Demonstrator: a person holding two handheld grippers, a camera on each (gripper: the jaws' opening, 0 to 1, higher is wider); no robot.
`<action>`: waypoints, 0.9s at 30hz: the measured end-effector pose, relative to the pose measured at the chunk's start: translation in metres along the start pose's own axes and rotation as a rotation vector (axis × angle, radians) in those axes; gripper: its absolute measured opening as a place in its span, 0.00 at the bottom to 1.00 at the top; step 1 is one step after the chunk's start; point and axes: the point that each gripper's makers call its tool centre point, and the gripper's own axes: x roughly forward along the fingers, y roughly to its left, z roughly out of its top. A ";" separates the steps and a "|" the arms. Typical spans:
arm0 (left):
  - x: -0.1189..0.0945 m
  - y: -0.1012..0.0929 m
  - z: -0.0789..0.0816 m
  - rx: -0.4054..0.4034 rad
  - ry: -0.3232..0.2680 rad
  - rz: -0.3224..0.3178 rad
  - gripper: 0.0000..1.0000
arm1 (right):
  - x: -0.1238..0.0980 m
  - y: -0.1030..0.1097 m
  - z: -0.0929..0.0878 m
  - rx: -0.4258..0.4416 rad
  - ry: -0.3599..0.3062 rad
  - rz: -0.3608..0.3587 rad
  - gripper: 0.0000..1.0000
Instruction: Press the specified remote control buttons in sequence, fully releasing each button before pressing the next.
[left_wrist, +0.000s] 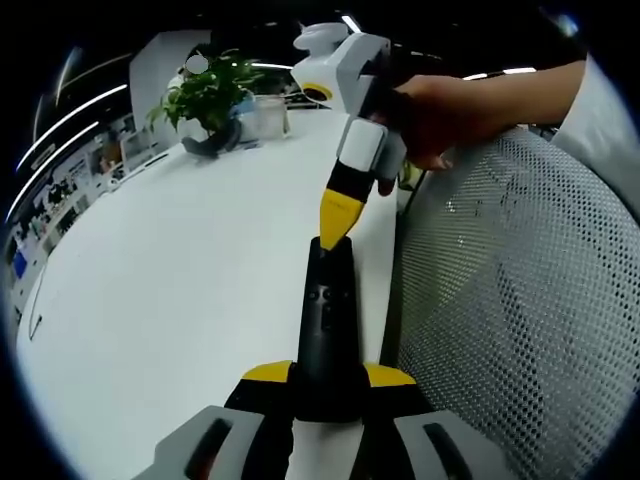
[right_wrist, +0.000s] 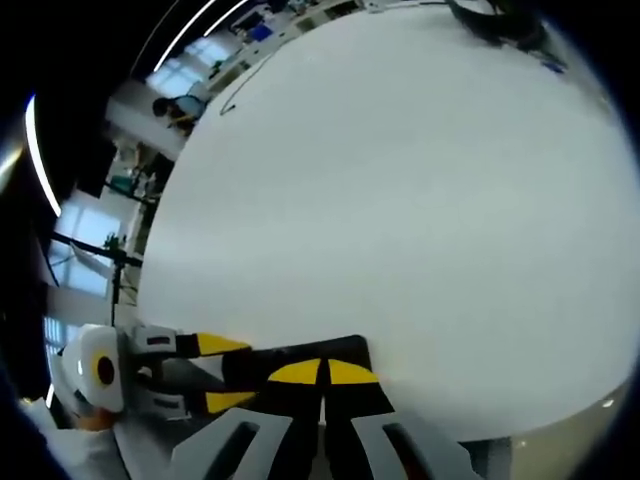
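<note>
bench (left_wrist: 180, 290): white, wide, mostly bare
chair (left_wrist: 500, 300): grey mesh back, just beside the bench edge
plant (left_wrist: 212, 100): potted, far end of the bench
remote (left_wrist: 328, 335): black, long, lying near the bench edge (buttons face up)
left tongs (left_wrist: 328, 385): clenched on the remote's near end
right tongs (right_wrist: 324, 373): jaws closed together, yellow tips touching the remote's far end, held by a hand (left_wrist: 440, 115)

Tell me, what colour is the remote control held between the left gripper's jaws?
The remote control is black, clearest in the left gripper view.
</note>
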 end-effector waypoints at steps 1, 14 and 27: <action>0.000 0.000 0.000 0.000 0.000 0.000 0.24 | 0.000 0.001 0.000 -0.006 0.001 -0.003 0.00; 0.000 0.000 0.000 0.000 -0.002 0.000 0.24 | 0.001 0.002 0.000 -0.060 0.010 -0.023 0.00; 0.001 -0.001 0.001 0.008 -0.005 -0.005 0.24 | 0.004 0.007 -0.004 -0.104 0.033 -0.007 0.00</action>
